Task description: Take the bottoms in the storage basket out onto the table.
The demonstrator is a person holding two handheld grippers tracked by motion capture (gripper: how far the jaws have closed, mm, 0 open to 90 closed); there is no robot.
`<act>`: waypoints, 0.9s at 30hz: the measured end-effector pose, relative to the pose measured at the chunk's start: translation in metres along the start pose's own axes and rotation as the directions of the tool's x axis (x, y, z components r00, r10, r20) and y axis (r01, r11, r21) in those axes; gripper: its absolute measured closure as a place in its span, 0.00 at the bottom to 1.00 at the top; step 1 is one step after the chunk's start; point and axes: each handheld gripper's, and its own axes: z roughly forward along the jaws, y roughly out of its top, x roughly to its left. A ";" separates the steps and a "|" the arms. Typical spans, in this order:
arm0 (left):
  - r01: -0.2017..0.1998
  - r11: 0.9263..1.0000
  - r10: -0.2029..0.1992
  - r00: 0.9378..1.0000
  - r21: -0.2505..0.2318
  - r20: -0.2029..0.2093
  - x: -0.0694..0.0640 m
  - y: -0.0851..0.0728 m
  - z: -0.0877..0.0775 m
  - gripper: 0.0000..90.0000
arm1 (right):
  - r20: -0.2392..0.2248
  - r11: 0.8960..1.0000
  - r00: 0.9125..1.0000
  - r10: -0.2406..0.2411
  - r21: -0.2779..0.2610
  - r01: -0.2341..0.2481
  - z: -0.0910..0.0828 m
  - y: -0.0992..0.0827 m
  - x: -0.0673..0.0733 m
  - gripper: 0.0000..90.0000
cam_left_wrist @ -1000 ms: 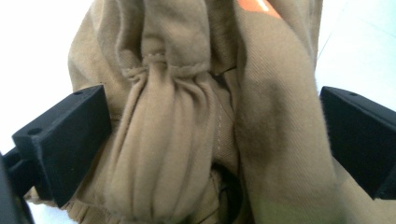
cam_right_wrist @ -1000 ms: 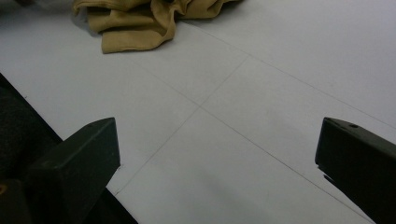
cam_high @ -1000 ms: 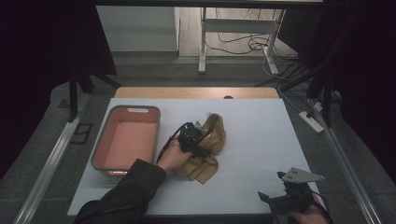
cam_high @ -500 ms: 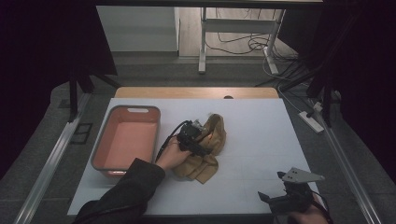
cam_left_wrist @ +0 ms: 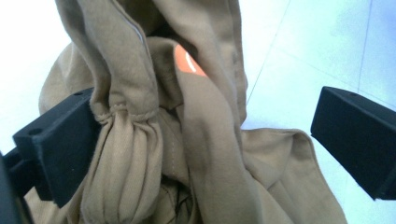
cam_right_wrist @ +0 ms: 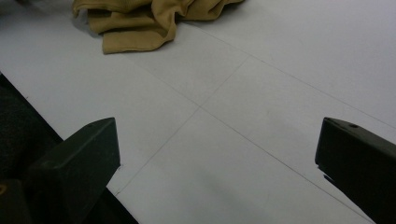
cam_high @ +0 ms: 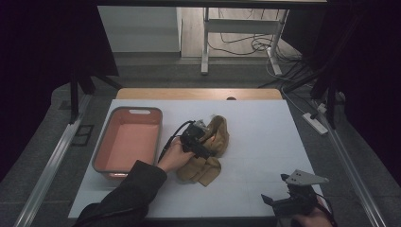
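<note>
Our left gripper (cam_high: 201, 139) has its fingers apart around the tan cloth (cam_high: 213, 151) mid-bench, beside the pink tray (cam_high: 125, 142); our right gripper (cam_high: 288, 201) rests near us, fingers wide apart

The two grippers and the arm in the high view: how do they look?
Both grippers have blocky black jaws. The left gripper trails a black cable, and its arm wears a dark sleeve. The right gripper carries a grey three-cornered plate on top.
</note>
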 end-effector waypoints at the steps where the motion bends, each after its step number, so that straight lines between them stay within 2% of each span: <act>1: 0.000 1.000 0.000 1.000 0.000 0.000 0.000 0.000 0.000 0.00 | 0.000 1.000 1.000 0.000 0.000 0.000 0.000 0.000 0.000 0.00; 9: 0.008 1.000 -0.007 1.000 -0.027 0.029 0.002 0.000 -0.006 0.00 | 0.000 1.000 1.000 0.001 0.000 -0.001 0.000 0.000 0.000 0.00; 17: -0.010 0.999 0.011 1.000 -0.049 0.016 0.002 0.001 -0.015 0.00 | -0.003 1.000 1.000 0.002 -0.001 -0.002 0.000 0.000 0.000 0.00; 23: -0.001 0.998 0.003 1.000 -0.057 0.024 0.003 0.001 -0.021 0.00 | 0.000 1.000 1.000 0.004 -0.001 -0.004 0.000 0.000 -0.001 0.00; 27: -0.011 0.998 0.013 1.000 -0.061 0.026 0.003 0.000 -0.024 0.00 | 0.001 1.000 1.000 0.007 -0.003 -0.007 0.000 0.000 -0.001 0.00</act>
